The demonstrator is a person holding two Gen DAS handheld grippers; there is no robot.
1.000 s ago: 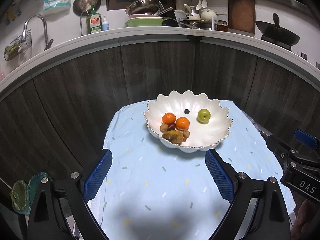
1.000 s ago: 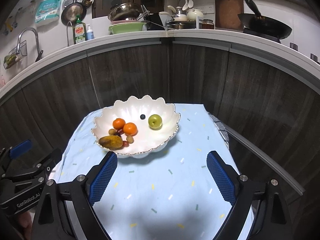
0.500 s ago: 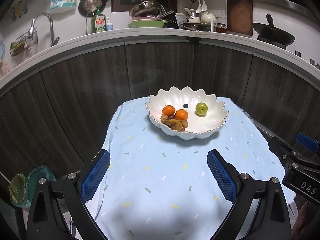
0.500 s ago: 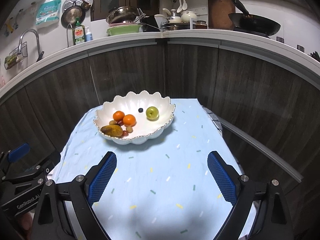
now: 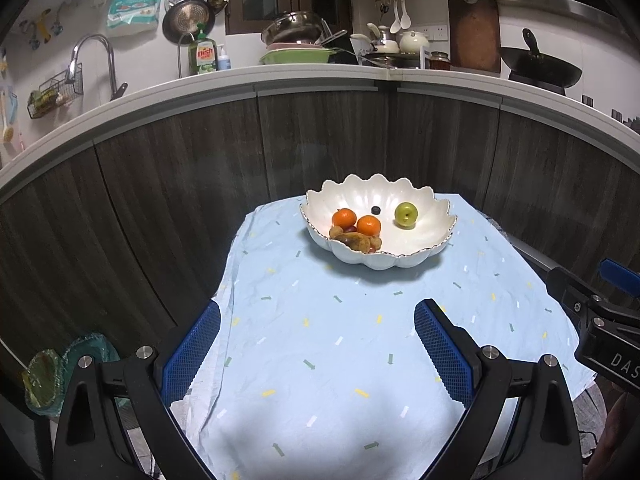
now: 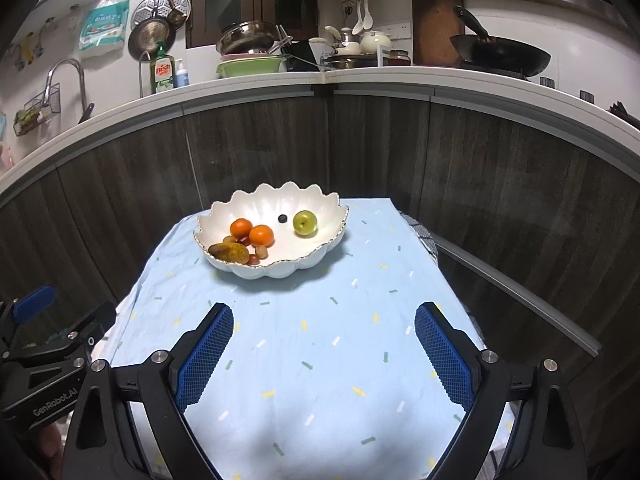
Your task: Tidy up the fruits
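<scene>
With both the left gripper (image 5: 316,344) and right gripper (image 6: 324,350) held wide open and empty, well short of the scalloped bowl (image 6: 320,258) where the fruits (image 6: 256,238) are gathered, nothing further should be disturbed.

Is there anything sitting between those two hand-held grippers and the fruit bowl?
Nothing visible. Only bare blue tablecloth lies between the open left hand-held gripper, the open right hand-held gripper and the white bowl holding the fruit.
</scene>
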